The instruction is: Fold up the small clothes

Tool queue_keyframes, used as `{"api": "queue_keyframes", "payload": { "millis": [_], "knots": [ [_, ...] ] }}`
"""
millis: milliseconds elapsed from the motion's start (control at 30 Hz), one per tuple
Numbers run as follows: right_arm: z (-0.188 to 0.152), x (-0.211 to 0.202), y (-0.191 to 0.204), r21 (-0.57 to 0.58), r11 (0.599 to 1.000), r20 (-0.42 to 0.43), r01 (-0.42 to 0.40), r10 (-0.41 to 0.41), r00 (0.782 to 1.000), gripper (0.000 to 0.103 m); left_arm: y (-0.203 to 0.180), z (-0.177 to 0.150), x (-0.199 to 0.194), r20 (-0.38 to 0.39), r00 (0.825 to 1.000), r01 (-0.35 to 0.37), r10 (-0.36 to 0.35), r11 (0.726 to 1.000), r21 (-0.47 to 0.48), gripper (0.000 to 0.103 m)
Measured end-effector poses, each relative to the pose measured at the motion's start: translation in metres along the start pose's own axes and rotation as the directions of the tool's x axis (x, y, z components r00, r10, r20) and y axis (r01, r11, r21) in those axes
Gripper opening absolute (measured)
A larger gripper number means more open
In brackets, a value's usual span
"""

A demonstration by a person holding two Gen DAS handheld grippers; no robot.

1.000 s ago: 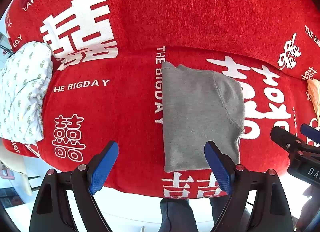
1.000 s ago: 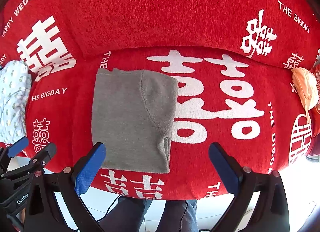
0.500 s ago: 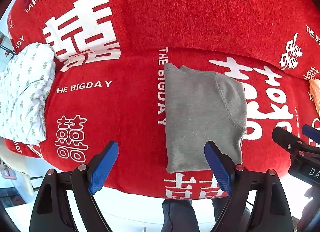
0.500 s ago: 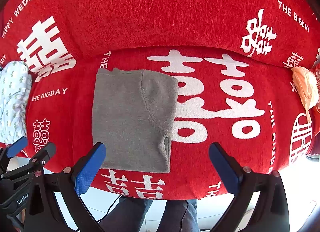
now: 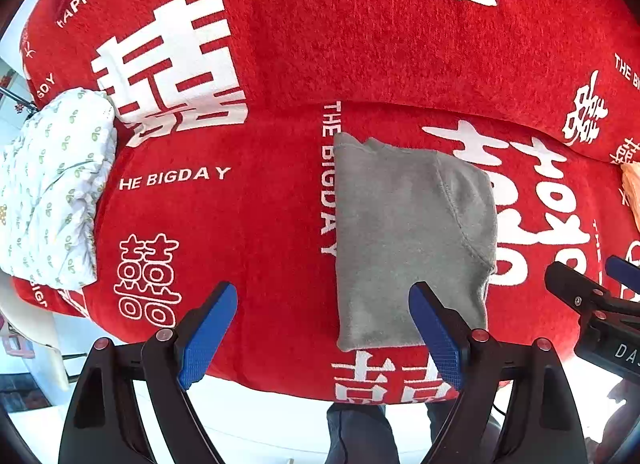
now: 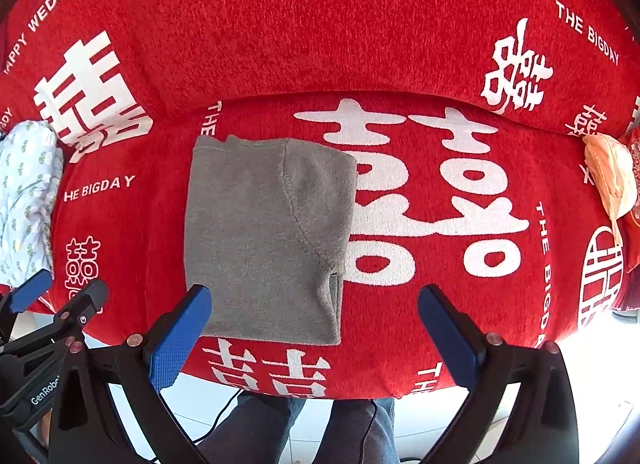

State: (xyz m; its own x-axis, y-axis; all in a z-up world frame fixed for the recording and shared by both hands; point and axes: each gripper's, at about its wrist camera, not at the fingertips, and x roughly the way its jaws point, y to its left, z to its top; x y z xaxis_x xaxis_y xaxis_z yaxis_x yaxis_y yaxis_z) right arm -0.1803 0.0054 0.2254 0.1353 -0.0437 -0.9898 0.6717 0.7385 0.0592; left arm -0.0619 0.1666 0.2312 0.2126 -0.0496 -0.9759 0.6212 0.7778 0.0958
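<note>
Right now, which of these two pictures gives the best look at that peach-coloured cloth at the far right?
The right wrist view: there the peach cloth shows as a whole crumpled bundle lying at the right end of the red cover. The left wrist view catches only a thin sliver of it, cut off by the picture's right edge.

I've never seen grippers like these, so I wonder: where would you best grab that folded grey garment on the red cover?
Probably the grey garment at its near edge, coming from above at the sofa's front. It lies flat on the red cover, and both the left gripper and right gripper hang open above that end.
</note>
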Motion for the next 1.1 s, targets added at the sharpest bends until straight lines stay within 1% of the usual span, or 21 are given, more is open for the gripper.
{"api": "queue_keyframes", "payload": {
  "millis": [733,900,1000,1100],
  "knots": [
    [-0.0021,-0.0003,0.0006,-0.005,1.0,0.0,0.002,-0.002,1.0,0.103,-0.0012,0.0004,-0.0001,0.007,1.0,-0.013,0.013,1.0,0.016,0.088],
    [-0.0023,0.0009,0.0012,-0.011,1.0,-0.008,0.004,-0.004,1.0,0.103,0.0015,-0.0014,0.0025,-0.003,1.0,0.002,-0.002,1.0,-0.008,0.088],
    [-0.0025,0.0013,0.0027,-0.015,1.0,-0.009,0.006,-0.006,1.0,0.103,0.0045,-0.0013,0.0046,-0.006,1.0,0.024,-0.024,0.999,-0.027,0.088],
    [-0.0013,0.002,0.0034,-0.018,1.0,-0.011,0.008,-0.008,1.0,0.103,0.0043,-0.0018,0.0051,-0.004,1.0,0.023,-0.024,0.999,-0.024,0.088]
  ]
}}
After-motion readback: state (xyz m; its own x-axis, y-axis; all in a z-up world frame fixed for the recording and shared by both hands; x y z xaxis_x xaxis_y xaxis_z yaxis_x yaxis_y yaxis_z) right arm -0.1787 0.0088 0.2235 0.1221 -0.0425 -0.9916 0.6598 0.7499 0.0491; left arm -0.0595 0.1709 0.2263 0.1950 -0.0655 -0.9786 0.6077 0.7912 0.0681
